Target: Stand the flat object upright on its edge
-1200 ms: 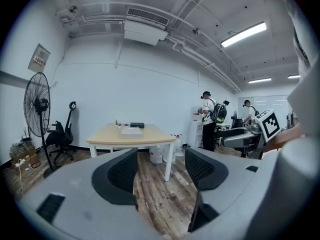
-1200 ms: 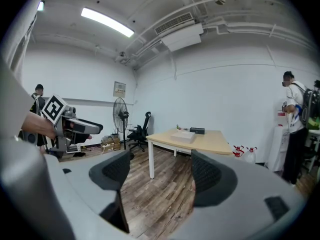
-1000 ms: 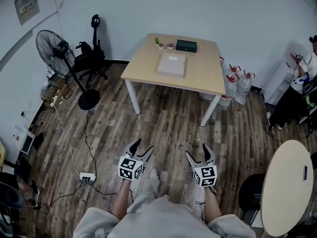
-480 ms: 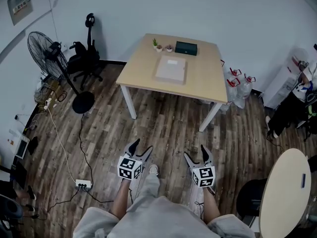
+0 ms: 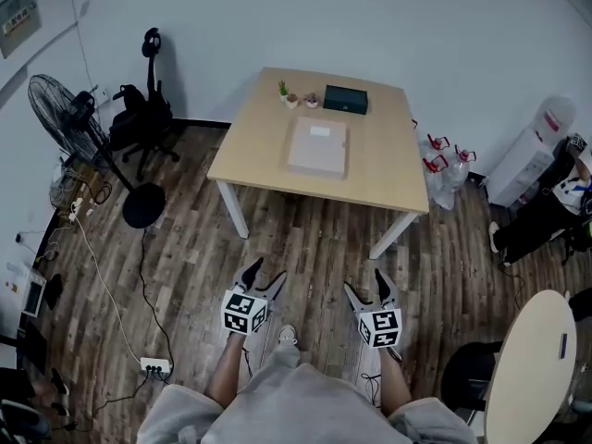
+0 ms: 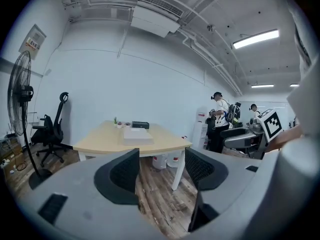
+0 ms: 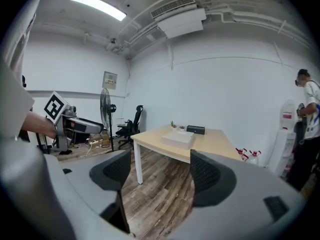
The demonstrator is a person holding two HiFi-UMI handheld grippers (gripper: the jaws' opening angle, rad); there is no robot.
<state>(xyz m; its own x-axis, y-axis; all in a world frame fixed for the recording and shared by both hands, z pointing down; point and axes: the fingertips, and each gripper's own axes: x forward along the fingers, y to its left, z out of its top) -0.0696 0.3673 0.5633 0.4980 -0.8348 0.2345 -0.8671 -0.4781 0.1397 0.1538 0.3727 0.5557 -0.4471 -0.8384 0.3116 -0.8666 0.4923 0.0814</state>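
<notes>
Head view: camera sits high above the person, facing forward and steeply down onto the floor (image 5: 305,239), with the table (image 5: 250,146) ahead and well apart.

Left gripper (image 5: 268,272) view: low, near level, looking along its jaws toward the table.

Right gripper (image 5: 365,282) view: likewise.

All three views share the table. Each gripper view catches the other gripper at its edge.

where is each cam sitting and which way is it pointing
Head view: on the person's head, looking steeply down at the floor and the table ahead; shows their legs, left gripper and right gripper.
Left gripper view: rides that gripper, looking nearly level past its open, empty jaws at the table; the right gripper shows at right.
Right gripper view: likewise, with the left gripper at left.
Shared: all three show the table and the flat white box lying on it.
</notes>
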